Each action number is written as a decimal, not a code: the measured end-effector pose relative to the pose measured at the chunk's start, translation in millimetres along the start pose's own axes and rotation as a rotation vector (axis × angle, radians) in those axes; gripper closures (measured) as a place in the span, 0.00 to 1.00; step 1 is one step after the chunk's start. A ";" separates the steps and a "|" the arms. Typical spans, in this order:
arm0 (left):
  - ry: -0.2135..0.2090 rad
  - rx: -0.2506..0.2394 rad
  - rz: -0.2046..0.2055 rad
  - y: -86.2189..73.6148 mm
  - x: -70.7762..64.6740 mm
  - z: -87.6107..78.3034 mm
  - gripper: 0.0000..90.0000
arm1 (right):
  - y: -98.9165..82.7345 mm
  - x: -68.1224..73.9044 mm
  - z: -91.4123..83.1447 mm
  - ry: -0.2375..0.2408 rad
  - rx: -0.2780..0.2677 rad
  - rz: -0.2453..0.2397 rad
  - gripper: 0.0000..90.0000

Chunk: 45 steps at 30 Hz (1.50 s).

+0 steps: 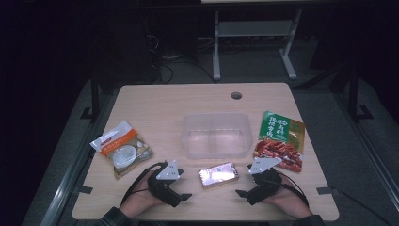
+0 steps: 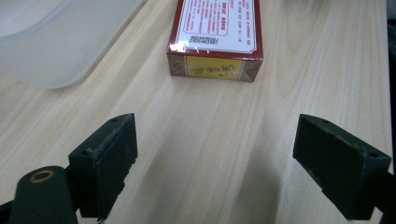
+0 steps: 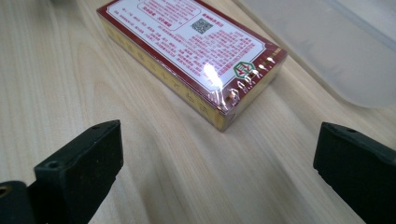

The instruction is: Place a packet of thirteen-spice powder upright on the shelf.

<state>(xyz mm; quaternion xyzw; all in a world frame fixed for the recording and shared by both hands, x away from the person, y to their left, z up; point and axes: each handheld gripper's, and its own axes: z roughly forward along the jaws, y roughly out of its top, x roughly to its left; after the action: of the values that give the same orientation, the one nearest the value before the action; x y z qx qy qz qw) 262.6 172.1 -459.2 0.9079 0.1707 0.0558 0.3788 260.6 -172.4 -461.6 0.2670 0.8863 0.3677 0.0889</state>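
While the clear tub (image 1: 216,135) sits empty mid-table (image 1: 141,101), we have nothing packed yet. Left of the tub lies the white pouch (image 1: 122,148); our left tool (image 1: 182,196) gapes empty; the red box (image 1: 218,174) lies just before the tub; our right tool (image 1: 241,193) gapes empty; the green pouch (image 1: 281,140) waits right.

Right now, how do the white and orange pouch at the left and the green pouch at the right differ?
The white and orange pouch shows a pale round picture, while the green pouch shows reddish-brown food. The white and orange pouch lies left of the clear plastic container and is turned at a strong slant; the green pouch lies right of it and is only slightly turned. Both lie flat on the wooden table, untouched.
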 end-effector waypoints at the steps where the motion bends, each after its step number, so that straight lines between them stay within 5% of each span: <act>1: 0.000 0.000 0.000 0.0 0.0 0.0 0.15 | 0.0 0.0 0.0 0.000 0.000 0.000 0.01; 27: -0.024 -0.025 0.035 29.4 8.6 -8.9 0.15 | -1.1 -1.0 -11.3 -0.005 -0.018 0.007 0.04; 45: -0.035 -0.020 0.079 62.4 4.6 28.7 0.15 | -4.4 -5.5 -16.5 -0.017 -0.025 0.018 0.04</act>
<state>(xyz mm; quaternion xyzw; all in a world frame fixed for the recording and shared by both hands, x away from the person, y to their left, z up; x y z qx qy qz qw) 290.2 113.7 -435.6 0.9110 0.1275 0.0564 0.3882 257.6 -187.9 -453.1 0.2771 0.8785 0.3772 0.0961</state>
